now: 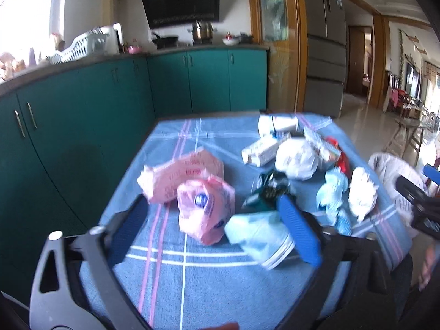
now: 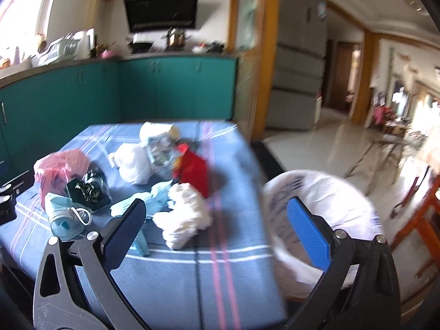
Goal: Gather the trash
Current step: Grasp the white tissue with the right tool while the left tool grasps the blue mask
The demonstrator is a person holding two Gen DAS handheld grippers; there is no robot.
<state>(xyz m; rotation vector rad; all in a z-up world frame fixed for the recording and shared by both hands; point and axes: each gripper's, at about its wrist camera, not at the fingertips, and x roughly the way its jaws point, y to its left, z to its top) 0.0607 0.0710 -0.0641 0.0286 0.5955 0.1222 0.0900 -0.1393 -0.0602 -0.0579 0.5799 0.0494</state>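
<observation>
Reach step, nothing held. Left gripper [image 1: 217,220] fingers spread around the pink bag [image 1: 206,214] on the counter [image 1: 192,280]. Right gripper [image 2: 217,236] fingers spread, empty, near white wad [image 2: 184,220]. Bin [image 2: 343,192] right. Next: pinch bag, carry to bin.

The right tongs [image 2: 217,228] stand wide apart over the worktop [image 2: 225,280], nothing between them. A crumpled white wad [image 2: 184,217] lies just past them, beside pale blue scraps [image 2: 156,200] and something red [image 2: 194,170], perhaps a packet. A white-lined bin [image 2: 338,189] stands off the edge.
</observation>
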